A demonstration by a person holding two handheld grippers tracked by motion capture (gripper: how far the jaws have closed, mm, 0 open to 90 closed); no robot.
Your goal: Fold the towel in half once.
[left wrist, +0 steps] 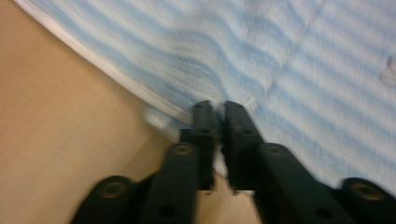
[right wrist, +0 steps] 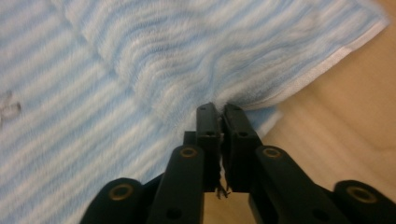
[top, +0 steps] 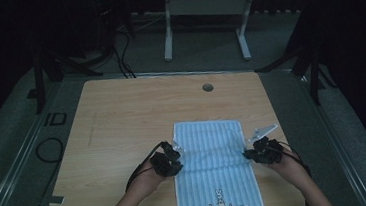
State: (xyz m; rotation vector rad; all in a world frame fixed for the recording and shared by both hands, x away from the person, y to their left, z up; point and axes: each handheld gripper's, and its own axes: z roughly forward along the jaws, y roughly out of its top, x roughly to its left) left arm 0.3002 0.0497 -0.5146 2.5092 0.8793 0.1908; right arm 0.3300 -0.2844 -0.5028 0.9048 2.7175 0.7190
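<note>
One wooden counter point(top: 122, 118) carries a blue striped towel point(top: 210, 151) near its front edge, reaching past it. Left tongs point(top: 175, 156) are clenched on the towel's left edge, and right tongs point(top: 249, 152) pinch its right edge, the cloth wrinkling at both grips.

Dim room; grey floor point(top: 206, 50), white frame legs point(top: 167, 34), black cables point(top: 122, 58).
</note>
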